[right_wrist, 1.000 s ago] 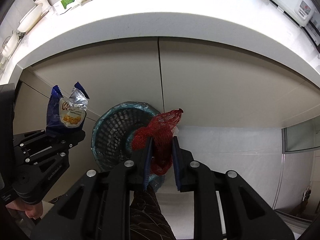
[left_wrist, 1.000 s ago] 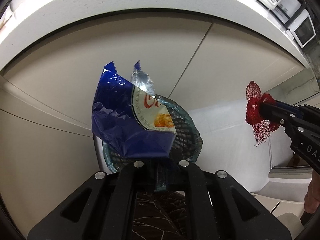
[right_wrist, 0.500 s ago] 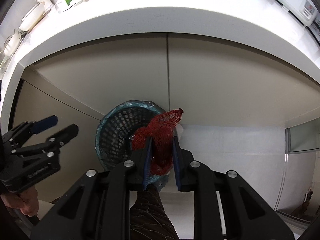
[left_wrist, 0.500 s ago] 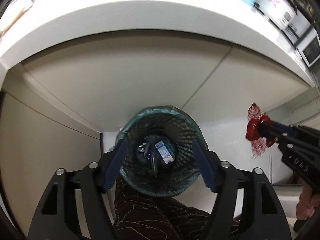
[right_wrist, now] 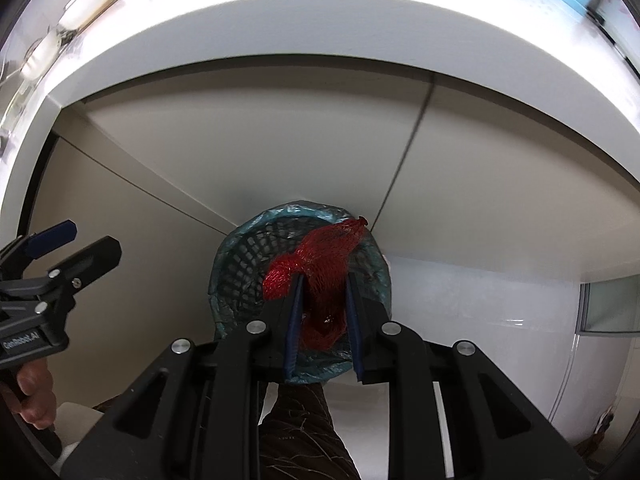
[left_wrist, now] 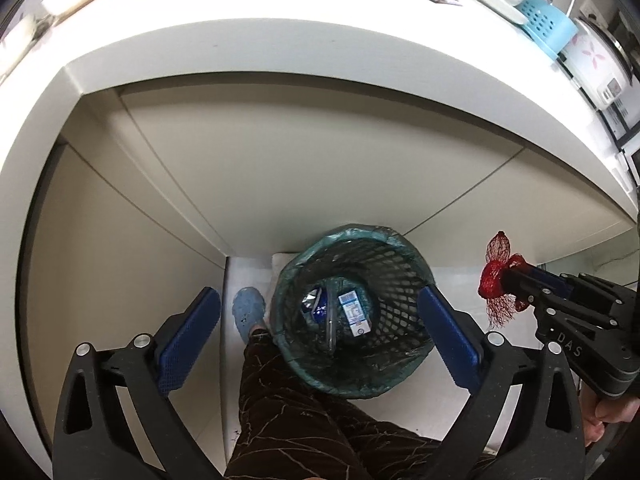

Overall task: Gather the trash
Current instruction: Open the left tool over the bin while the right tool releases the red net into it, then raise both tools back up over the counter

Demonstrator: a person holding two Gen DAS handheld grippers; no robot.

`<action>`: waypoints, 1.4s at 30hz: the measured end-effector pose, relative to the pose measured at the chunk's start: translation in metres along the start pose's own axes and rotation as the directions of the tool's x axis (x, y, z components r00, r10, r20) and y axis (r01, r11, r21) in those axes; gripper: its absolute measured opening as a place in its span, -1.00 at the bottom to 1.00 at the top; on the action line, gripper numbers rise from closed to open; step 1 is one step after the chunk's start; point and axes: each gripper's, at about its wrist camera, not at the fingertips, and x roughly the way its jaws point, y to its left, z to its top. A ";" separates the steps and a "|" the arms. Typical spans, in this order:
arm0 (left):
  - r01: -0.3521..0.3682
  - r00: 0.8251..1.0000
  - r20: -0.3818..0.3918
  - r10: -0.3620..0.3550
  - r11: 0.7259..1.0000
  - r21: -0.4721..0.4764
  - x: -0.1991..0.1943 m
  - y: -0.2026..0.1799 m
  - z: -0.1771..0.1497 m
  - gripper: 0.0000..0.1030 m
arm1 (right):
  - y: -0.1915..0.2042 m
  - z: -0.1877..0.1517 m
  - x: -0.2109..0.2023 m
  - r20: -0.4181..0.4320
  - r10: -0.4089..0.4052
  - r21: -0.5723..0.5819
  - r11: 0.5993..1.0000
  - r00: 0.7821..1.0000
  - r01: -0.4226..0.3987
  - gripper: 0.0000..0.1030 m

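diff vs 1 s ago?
The left tool opened and let go of the blue snack bag, which now lies in the bin. The right tool stays shut on the red mesh net above the bin.

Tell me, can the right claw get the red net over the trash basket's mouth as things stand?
Probably yes. The right claw, shut on the red net, has the trash basket open ahead; the left claw stands open above it, perhaps crowding.

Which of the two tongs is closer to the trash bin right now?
Left, though only as a judgement. The left tongs hang open with the bin framed between their fingers. The right tongs, shut on the red net, look off to its right side.
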 end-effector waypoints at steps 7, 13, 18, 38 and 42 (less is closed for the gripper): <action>-0.023 1.000 -0.005 0.023 1.000 -0.010 -0.001 0.012 -0.003 0.88 | 0.014 0.002 0.023 -0.048 -0.011 -0.034 0.999 0.999 0.009 -0.61; -0.042 0.999 -0.025 0.042 0.999 -0.018 0.008 0.018 -0.008 0.88 | 0.023 0.006 0.033 -0.062 -0.019 -0.042 0.999 0.998 0.016 -0.57; -0.051 0.998 -0.029 0.051 0.998 -0.027 0.013 0.023 -0.011 0.88 | 0.027 0.009 0.036 -0.070 -0.024 -0.041 0.999 0.997 0.021 -0.41; -0.003 0.999 -0.035 0.004 1.000 0.016 0.012 0.008 -0.010 0.88 | 0.011 0.004 0.010 0.011 -0.050 -0.020 0.999 0.999 0.050 0.58; 0.009 1.000 -0.010 -0.009 1.000 0.024 -0.002 0.003 -0.003 0.88 | 0.003 0.007 -0.013 0.054 -0.060 -0.008 0.998 0.997 0.060 0.76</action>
